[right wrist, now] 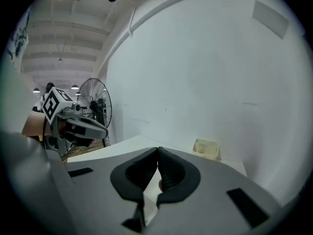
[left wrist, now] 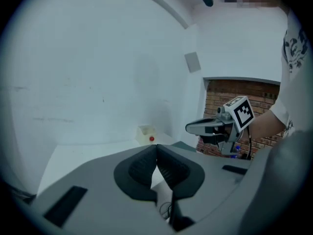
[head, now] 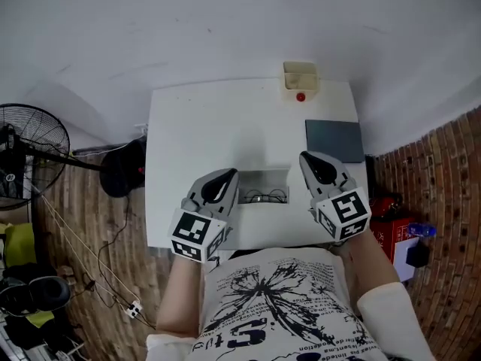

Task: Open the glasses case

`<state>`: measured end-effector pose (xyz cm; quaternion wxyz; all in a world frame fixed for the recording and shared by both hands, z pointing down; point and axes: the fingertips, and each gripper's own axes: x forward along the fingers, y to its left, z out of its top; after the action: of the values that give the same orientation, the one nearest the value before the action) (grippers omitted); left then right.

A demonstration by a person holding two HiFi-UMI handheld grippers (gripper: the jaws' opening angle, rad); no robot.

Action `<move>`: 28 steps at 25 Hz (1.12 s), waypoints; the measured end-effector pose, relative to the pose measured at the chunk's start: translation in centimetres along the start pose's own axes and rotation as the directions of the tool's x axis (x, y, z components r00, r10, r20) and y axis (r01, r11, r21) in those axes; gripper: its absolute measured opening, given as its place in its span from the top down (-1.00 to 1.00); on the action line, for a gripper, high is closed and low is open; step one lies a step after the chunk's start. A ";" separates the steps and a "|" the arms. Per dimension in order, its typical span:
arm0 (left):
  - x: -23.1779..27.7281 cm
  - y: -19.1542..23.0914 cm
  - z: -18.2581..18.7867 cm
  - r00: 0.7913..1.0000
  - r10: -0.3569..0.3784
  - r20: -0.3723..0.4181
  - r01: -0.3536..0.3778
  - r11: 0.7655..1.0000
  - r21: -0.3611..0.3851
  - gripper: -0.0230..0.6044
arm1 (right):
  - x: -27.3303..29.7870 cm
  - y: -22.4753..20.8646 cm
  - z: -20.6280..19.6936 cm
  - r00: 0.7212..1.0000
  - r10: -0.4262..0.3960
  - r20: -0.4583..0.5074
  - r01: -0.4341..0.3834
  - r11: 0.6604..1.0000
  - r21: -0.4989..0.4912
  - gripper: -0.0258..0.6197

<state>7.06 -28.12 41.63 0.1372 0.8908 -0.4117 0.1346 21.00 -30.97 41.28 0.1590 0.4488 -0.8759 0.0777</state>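
In the head view the glasses case (head: 263, 180) lies open near the front of the white table (head: 203, 126), with a pair of glasses (head: 267, 197) inside it. My left gripper (head: 225, 177) hangs above the case's left end, and my right gripper (head: 311, 162) above its right end. Both are shut with nothing between the jaws and neither touches the case. In the left gripper view the left gripper (left wrist: 156, 148) has its tips together, and the right gripper (left wrist: 191, 128) shows beyond. The right gripper view shows the right gripper (right wrist: 158, 151) closed, with the left gripper (right wrist: 98, 128) off to the left.
A beige box (head: 300, 76) with a red knob (head: 301, 96) stands at the table's far edge. A dark grey pad (head: 334, 139) lies at the right rear. A standing fan (head: 30, 153) and cables are on the floor at left, red items (head: 387, 218) at right.
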 end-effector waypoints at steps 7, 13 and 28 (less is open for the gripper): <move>-3.4 -0.2 6.9 0.989 0.009 0.150 -0.023 0.996 0.091 0.89 | -3.8 -0.4 4.1 0.989 -0.079 0.128 0.085 0.995 -0.045 0.87; -5.8 -0.8 10.5 0.973 0.011 0.232 -0.047 0.988 0.149 0.88 | -6.2 -0.4 6.0 0.975 -0.095 0.202 0.108 0.992 -0.058 0.87; -5.2 -0.9 10.6 0.973 0.042 0.229 -0.079 0.984 0.157 0.88 | -6.7 -0.6 6.2 0.969 -0.114 0.219 0.123 0.992 -0.031 0.88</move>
<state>5.86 -27.72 29.89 0.0113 0.8957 -0.4389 0.0709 23.87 -27.97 33.11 0.0766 0.5024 -0.8612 -0.0007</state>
